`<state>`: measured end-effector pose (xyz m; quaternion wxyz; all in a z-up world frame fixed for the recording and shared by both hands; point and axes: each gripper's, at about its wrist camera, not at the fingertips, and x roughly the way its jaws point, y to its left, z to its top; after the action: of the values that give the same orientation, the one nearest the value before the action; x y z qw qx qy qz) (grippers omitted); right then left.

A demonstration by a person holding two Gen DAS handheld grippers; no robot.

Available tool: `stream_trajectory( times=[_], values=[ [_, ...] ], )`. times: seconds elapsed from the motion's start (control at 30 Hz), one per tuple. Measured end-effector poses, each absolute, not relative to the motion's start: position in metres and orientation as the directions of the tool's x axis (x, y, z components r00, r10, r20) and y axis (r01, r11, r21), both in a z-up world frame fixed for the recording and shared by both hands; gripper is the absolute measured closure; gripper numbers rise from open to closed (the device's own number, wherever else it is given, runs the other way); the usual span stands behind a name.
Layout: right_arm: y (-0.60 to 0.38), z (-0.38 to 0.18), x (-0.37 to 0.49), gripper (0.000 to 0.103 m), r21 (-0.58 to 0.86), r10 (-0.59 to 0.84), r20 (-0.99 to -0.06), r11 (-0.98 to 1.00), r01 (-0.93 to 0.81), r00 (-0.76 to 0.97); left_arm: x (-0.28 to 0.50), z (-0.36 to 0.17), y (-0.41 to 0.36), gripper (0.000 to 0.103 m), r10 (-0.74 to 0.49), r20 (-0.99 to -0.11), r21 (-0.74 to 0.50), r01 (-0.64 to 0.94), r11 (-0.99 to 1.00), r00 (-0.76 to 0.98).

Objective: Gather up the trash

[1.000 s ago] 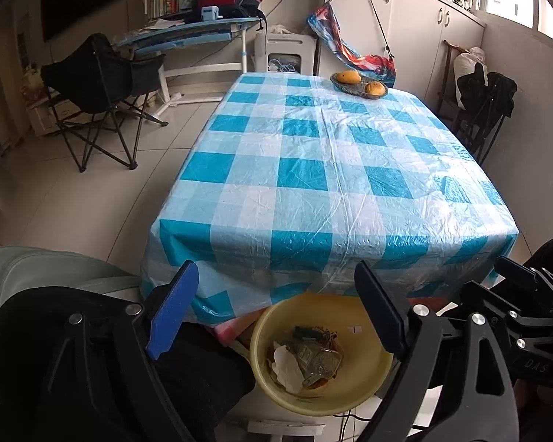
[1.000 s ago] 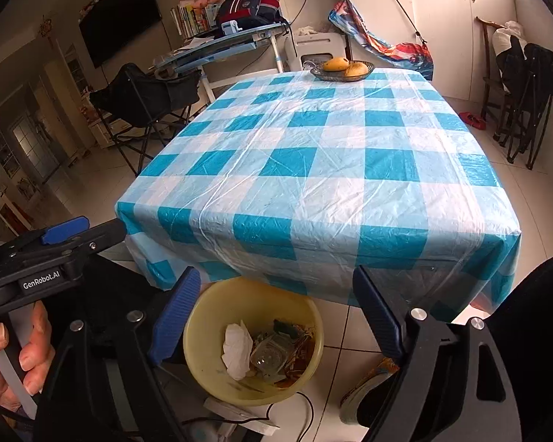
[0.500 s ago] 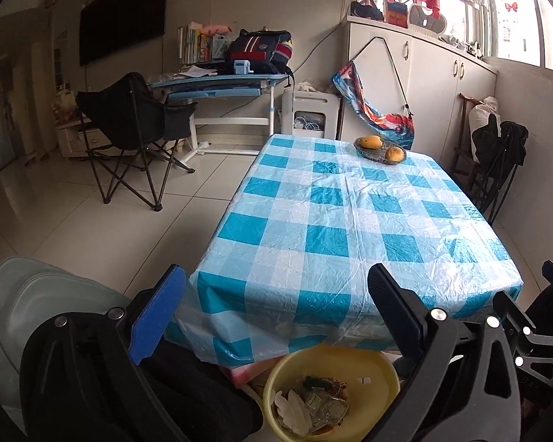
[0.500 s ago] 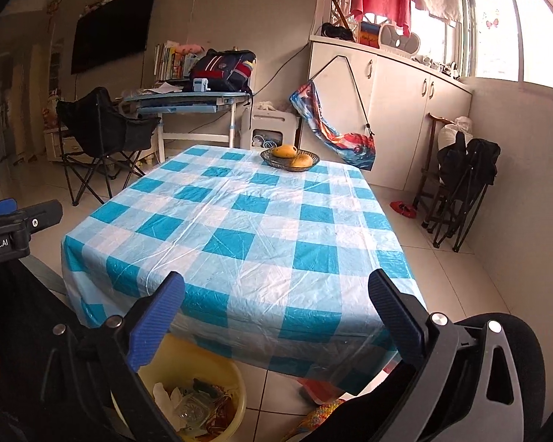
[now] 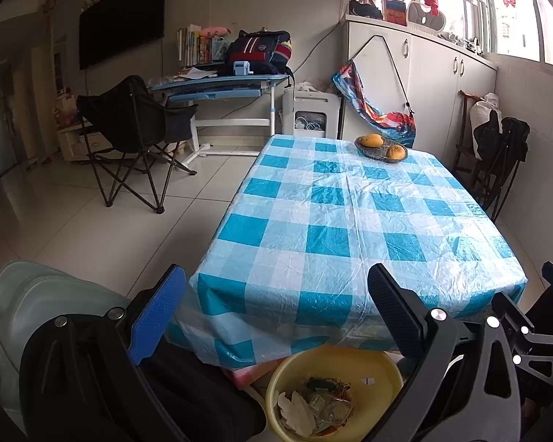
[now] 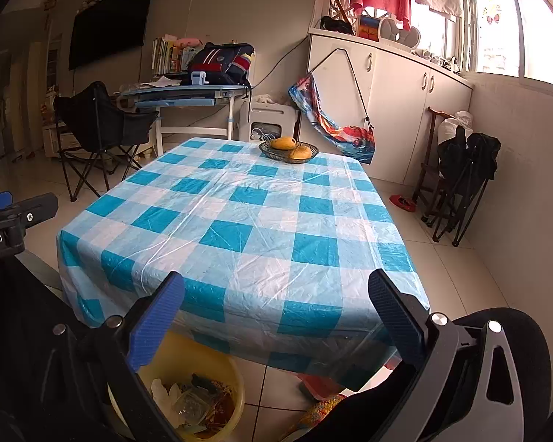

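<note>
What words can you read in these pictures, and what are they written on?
"obot.AI": white letters on the black body of the left gripper, cut off by the left edge of the right wrist view.
Books on the desk by the wall: spines too small to read.
Trash in the yellow basin: too blurred to show any print.
Nothing else shows readable text.

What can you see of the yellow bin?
The yellow bin is a round, plastic-looking tub, open-topped and upright on the tiled floor at the near edge of the table, its rim partly under the hanging checked cloth. Crumpled paper and wrappers cover its bottom. Neither gripper touches it.
</note>
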<state>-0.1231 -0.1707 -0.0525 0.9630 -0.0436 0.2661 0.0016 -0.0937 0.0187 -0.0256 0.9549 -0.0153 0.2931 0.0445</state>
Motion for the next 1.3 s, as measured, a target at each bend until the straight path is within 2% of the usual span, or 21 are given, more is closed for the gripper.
stream_trajectory(
  times=[0.83,1.3],
  values=[
    [-0.1743,-0.0534,-0.1214,0.008,-0.082,-0.032,-0.519,0.997,-0.012,0.854,-0.095,-0.0221,0.0194,0.007,0.091,-0.539,0.003,-0.106,0.994,0.837],
    [-0.1744,-0.0548,-0.1208,0.008,-0.086,-0.034,-0.523,0.996,-0.013,0.852,-0.0983,-0.0173,0.0147,0.007,0.126,-0.497,0.053,-0.115,0.992,0.858]
  ],
)
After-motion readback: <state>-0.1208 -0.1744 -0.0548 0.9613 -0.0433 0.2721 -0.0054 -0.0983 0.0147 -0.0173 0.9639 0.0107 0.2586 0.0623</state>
